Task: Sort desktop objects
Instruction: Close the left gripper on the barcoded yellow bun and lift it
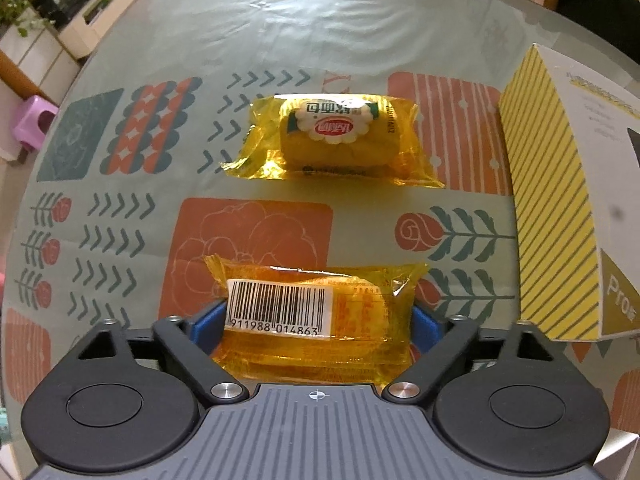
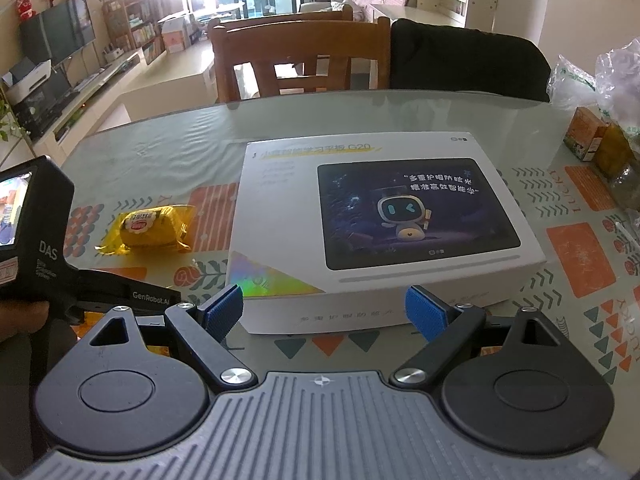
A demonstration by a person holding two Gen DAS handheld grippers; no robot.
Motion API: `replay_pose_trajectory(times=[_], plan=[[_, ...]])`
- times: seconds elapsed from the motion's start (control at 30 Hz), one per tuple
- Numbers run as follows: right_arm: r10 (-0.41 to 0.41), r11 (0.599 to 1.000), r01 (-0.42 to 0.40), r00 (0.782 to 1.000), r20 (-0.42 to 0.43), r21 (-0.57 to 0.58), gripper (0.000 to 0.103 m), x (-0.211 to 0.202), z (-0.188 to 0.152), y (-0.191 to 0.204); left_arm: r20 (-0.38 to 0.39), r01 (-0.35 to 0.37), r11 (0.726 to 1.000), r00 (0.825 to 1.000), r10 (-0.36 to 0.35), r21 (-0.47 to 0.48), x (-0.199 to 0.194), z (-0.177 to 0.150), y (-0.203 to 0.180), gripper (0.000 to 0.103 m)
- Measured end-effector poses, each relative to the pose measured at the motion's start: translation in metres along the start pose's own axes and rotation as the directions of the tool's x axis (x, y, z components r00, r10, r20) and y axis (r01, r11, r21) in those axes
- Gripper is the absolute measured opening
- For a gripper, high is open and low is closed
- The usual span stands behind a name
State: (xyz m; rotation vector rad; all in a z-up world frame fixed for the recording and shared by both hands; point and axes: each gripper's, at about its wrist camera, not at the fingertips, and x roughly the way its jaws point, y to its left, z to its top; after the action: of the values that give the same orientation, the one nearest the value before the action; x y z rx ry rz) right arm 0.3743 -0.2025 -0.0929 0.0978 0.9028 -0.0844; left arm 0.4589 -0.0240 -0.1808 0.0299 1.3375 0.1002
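A yellow snack packet with a barcode label lies between the blue pads of my left gripper, which is shut on its two sides just above the patterned tablecloth. A second yellow snack packet lies flat on the table farther ahead. A white tablet box with yellow striped sides lies to the right of both packets. My right gripper is open in front of the box's near edge, with nothing between its fingers. The left gripper's body shows at the left of the right wrist view, with a hand on it.
A wooden chair and a black-covered chair stand at the table's far edge. Plastic bags and small orange cartons sit at the far right. A purple stool is on the floor to the left.
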Motion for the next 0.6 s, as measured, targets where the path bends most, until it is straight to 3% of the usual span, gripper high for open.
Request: replay_pose_trajectory(times=[0.2, 0.6], plan=[[0.006, 1.000, -0.006, 1.000, 0.009, 0.000, 0.103, -0.005, 0.000, 0.001, 0.002, 0.013, 1.000, 1.000, -0.013, -0.002, -0.009, -0.001, 0.003, 0.070], [0.030, 1.000, -0.029, 0.999, 0.041, -0.006, 0.103, -0.020, 0.003, 0.006, 0.056, 0.033, 0.999, 0.998, -0.032, -0.020, -0.037, -0.006, 0.013, 0.066]])
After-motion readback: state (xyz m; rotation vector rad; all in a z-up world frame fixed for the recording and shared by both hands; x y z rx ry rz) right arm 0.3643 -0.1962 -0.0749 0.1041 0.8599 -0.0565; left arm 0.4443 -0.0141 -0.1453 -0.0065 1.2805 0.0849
